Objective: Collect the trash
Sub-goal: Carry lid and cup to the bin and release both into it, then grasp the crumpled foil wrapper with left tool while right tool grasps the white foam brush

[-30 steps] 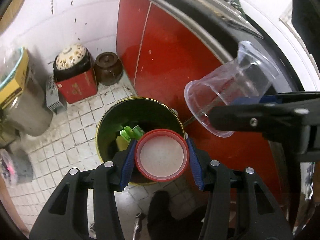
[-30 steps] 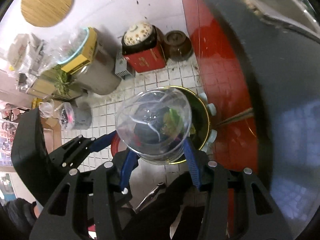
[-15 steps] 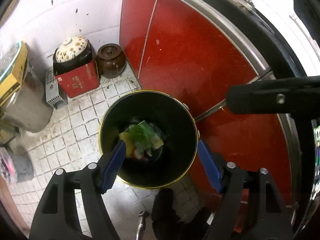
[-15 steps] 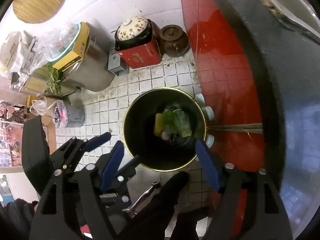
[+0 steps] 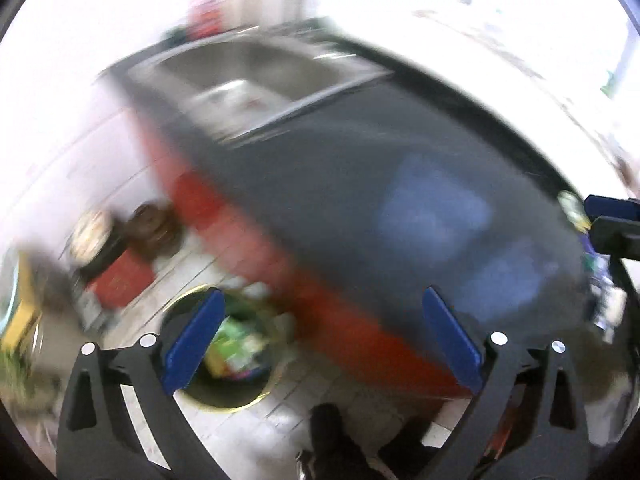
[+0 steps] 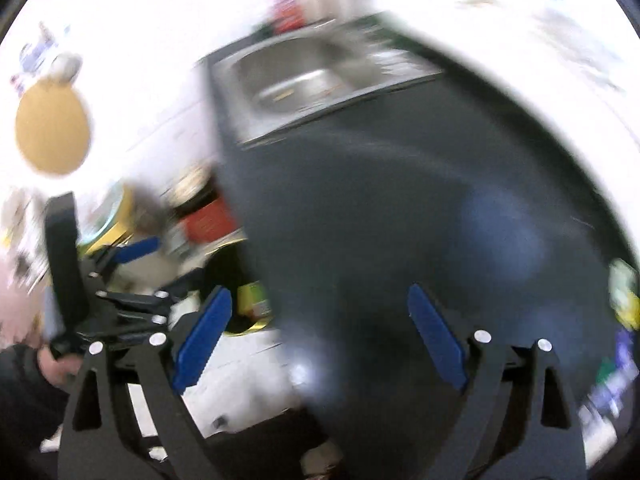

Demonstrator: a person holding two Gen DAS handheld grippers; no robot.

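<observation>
Both now views are motion-blurred. My left gripper (image 5: 320, 336) is open and empty, above the edge of the dark counter (image 5: 360, 200). The round gold-rimmed bin (image 5: 264, 394) stands on the floor at lower left with green and yellow trash (image 5: 232, 344) inside. My right gripper (image 6: 318, 334) is open and empty over the counter (image 6: 380, 220); the bin (image 6: 236, 326) shows at its left finger. Blurred colourful wrappers (image 6: 622, 300) lie at the counter's right edge, also in the left wrist view (image 5: 572, 208). The left gripper shows in the right wrist view (image 6: 132, 252).
A steel sink (image 5: 256, 80) is set in the counter's far end, also in the right wrist view (image 6: 304, 76). Red cabinet fronts (image 5: 248, 248) drop to a tiled floor. A red box and brown jar (image 5: 148, 228) stand by the wall.
One second ago the left gripper held a red-rimmed lid and the right a clear plastic cup over the bin; both opened and dropped them. Both grippers have since swung up towards the counter.
</observation>
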